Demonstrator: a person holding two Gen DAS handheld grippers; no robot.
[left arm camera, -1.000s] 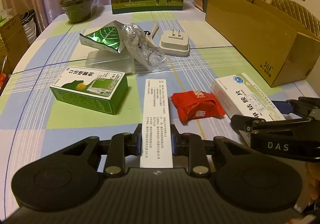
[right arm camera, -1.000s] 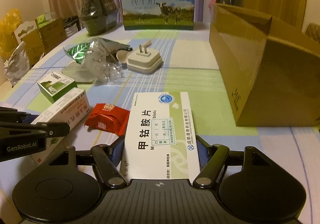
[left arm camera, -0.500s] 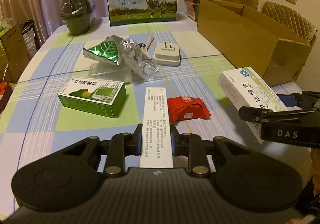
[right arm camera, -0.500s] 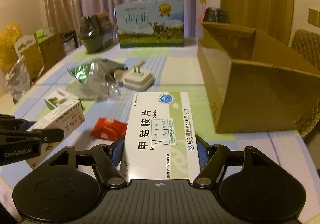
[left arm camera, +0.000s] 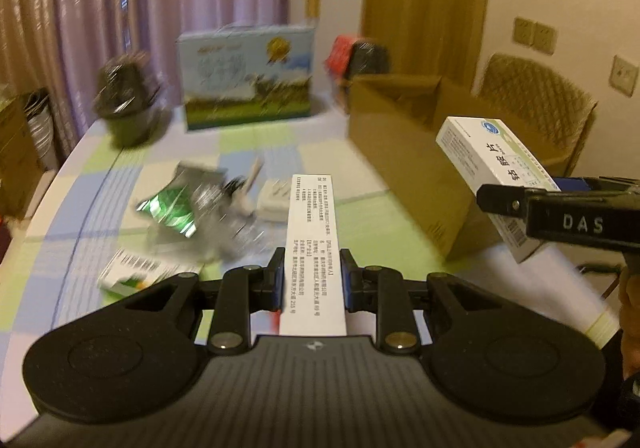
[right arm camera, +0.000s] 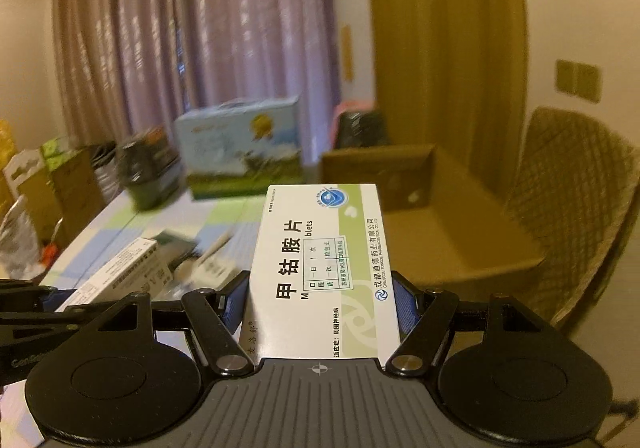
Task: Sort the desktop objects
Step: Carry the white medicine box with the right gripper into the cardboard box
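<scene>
Each hand-held gripper [left arm camera: 312, 284] [right arm camera: 320, 298] is clamped, raised.

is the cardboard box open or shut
Open. The cardboard box has no lid across its top, and the right wrist view looks straight down onto its bare inside floor.

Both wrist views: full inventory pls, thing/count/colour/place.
narrow medicine box: 1, white, clamped in left gripper
wide medicine box: 1, white-green, clamped in right gripper
cardboard box: 1, brown, open, table's right side
milk carton: 1, blue-green, table's far end
charger plug: 1, white, mid-table
foil wrapper: 1, green-silver, mid-table, blurred
green box: 1, green-white, near left
table: 1, checked cloth
chair: 1, tan, right
left gripper: 1, black
right gripper: 1, black
</scene>
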